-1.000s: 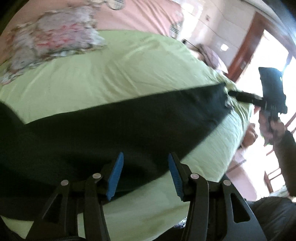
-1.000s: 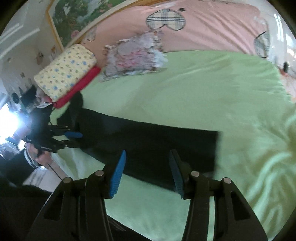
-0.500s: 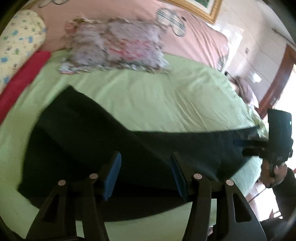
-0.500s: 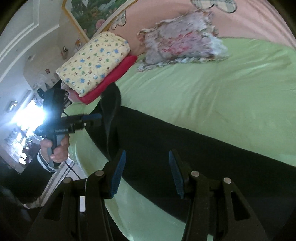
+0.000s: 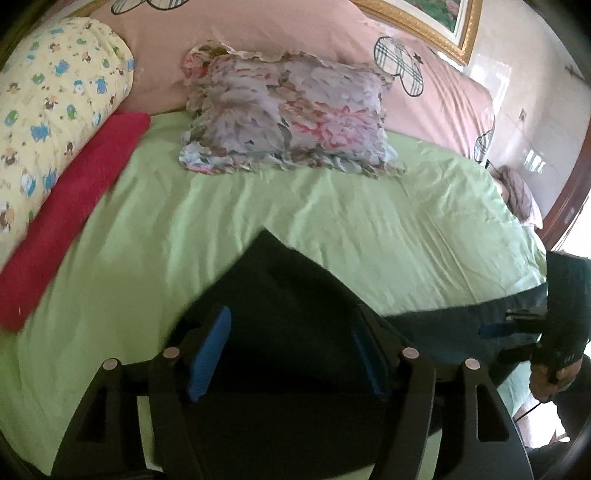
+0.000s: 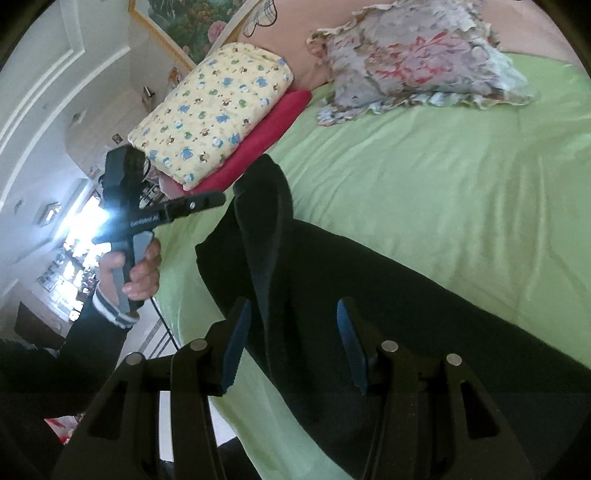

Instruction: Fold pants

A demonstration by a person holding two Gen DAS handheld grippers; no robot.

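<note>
left gripper (image 5: 290, 354) opening over pants (image 5: 295, 295); angled down

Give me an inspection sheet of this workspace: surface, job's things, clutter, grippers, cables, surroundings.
Surface: green bedsheet, lightly wrinkled, on a bed.
Job's things: black pants lying long across the sheet; one end is bunched up near the left gripper.
Clutter: floral pillow, yellow patterned quilt stacked on a red blanket, pink bedding at the head.
Grippers: left gripper over the pants, jaws opening, nothing pinched; right gripper open above the pants, gripping nothing.
Cables: a thin black cable hangs from the left gripper's handle.
Surroundings: framed painting on the wall, bright window, wooden door frame.
</note>
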